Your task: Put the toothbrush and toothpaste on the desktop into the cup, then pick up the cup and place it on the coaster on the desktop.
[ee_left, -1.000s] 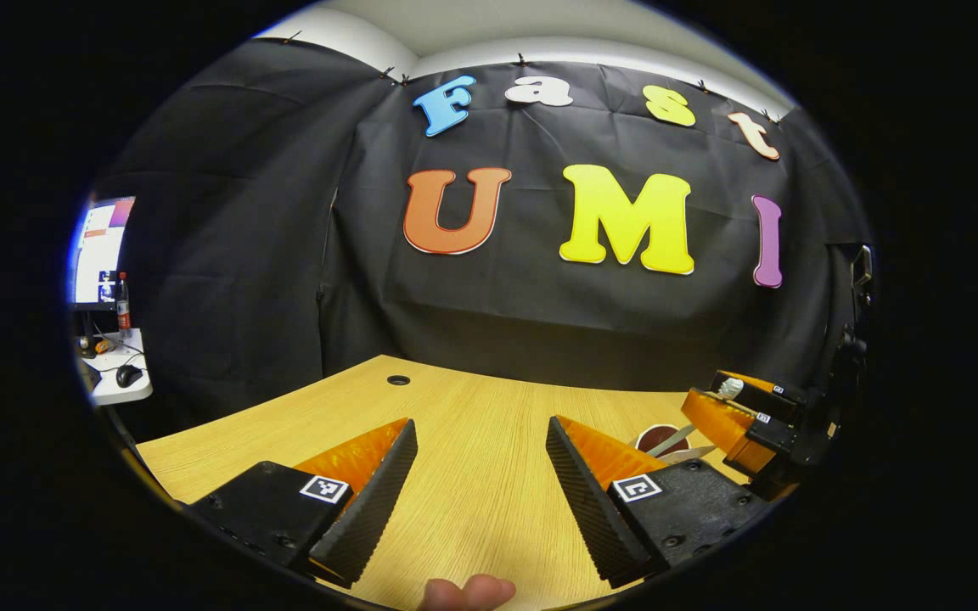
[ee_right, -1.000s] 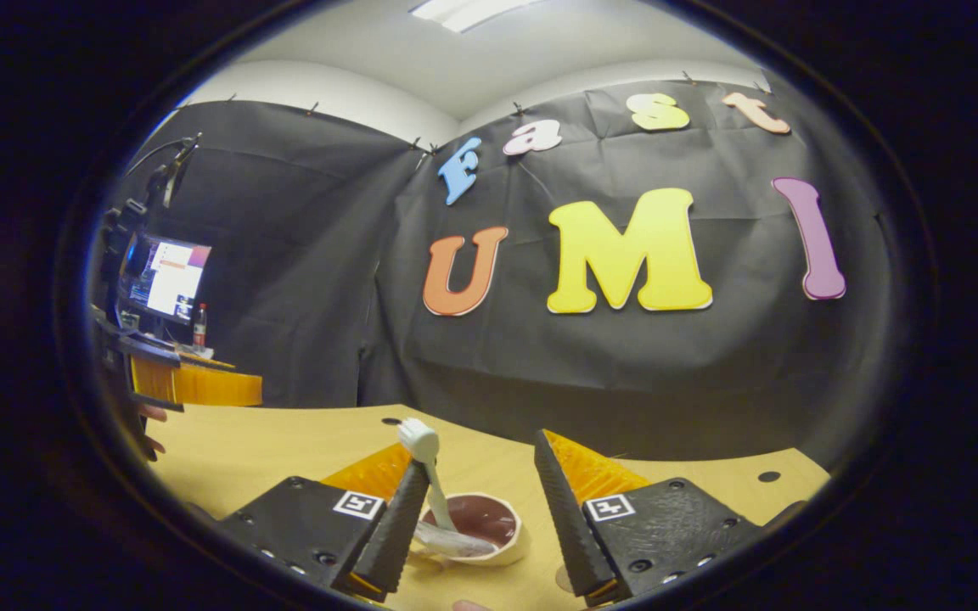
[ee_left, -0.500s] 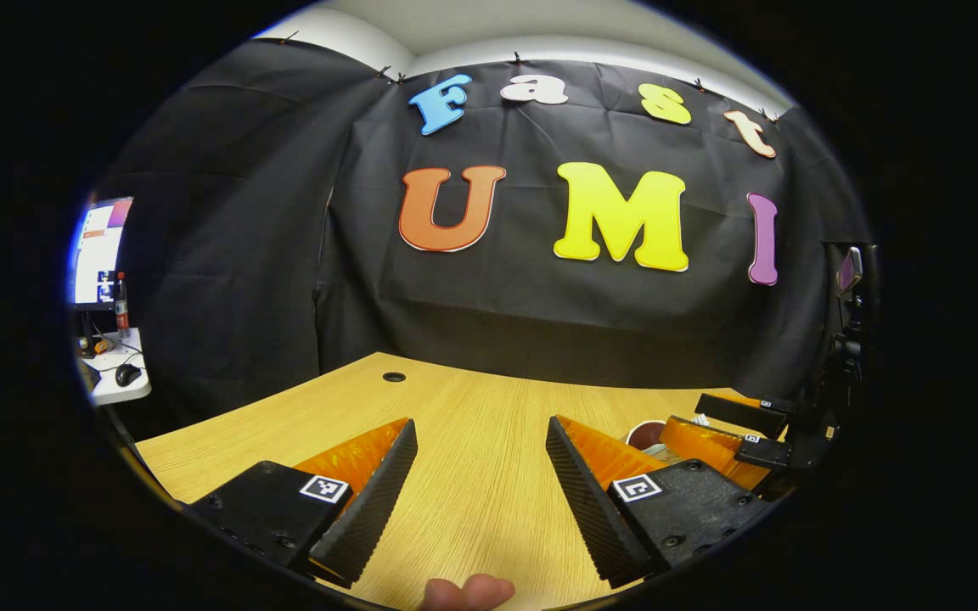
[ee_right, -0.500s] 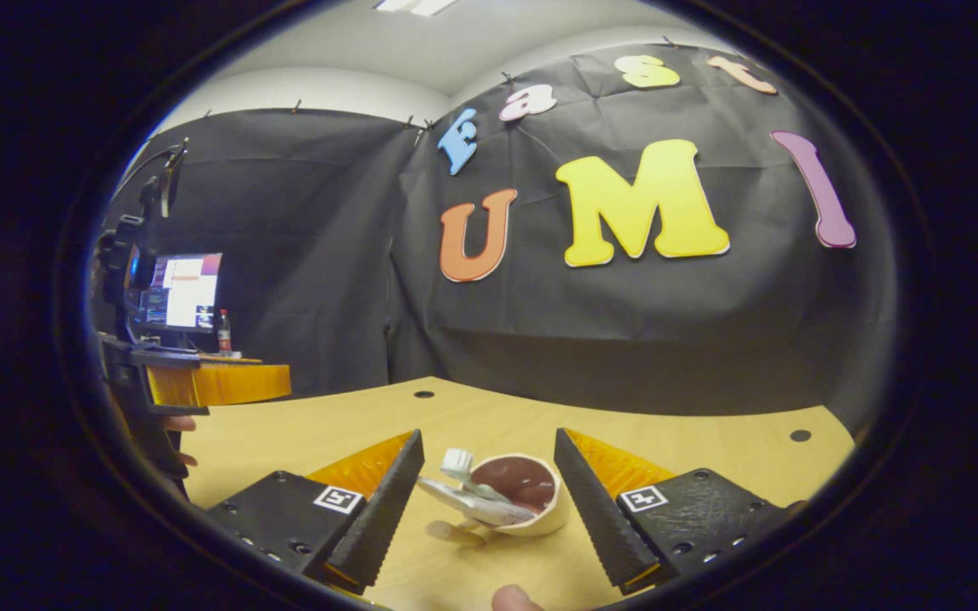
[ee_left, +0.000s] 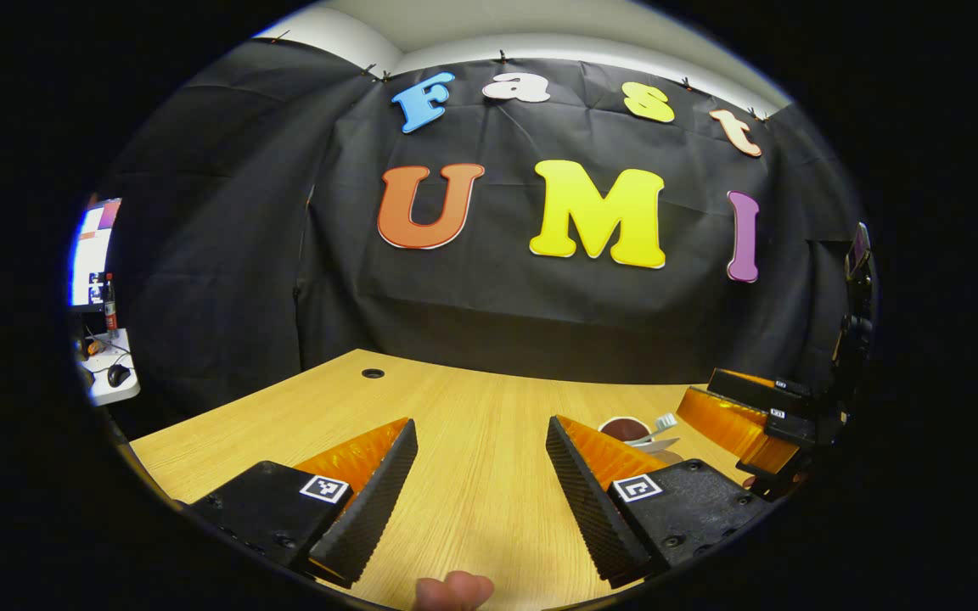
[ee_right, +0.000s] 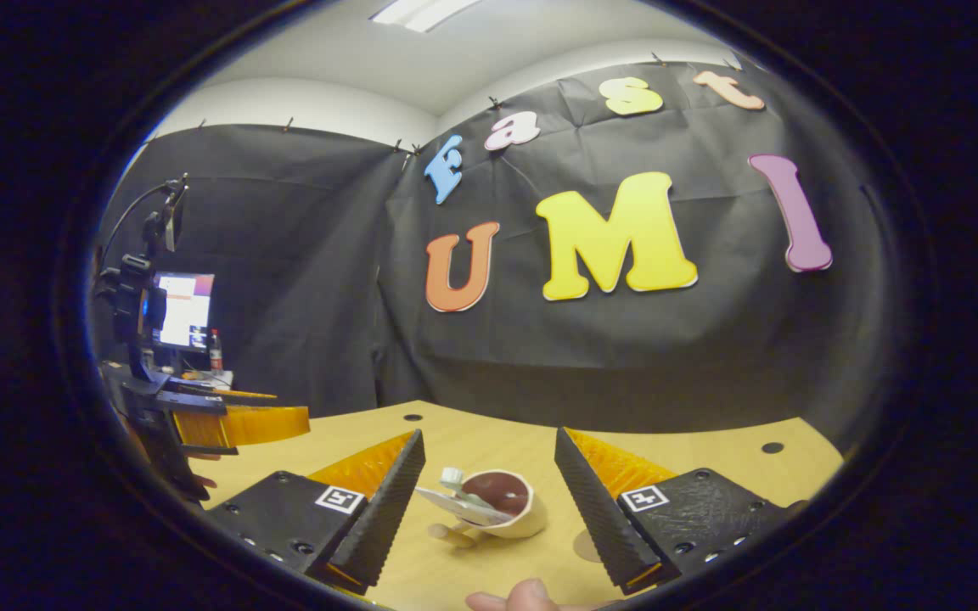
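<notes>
The cup (ee_right: 497, 509) stood on the tabletop (ee_right: 489, 441) holding the toothbrush (ee_right: 452, 477) and toothpaste (ee_right: 463, 506), between the right hand-held gripper's (ee_right: 489, 501) wide, empty fingers. Left hand-held gripper (ee_left: 480, 484) was wide too. Likely next: closing on the cup; the partly hidden disc (ee_right: 584, 545) might be the coaster.

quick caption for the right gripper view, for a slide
Open right gripper faces the cup on the desk, toothbrush and toothpaste leaning out of it.

Toothbrush (ee_right: 452, 477), toothpaste (ee_right: 465, 507) in cup (ee_right: 516, 519)
</notes>
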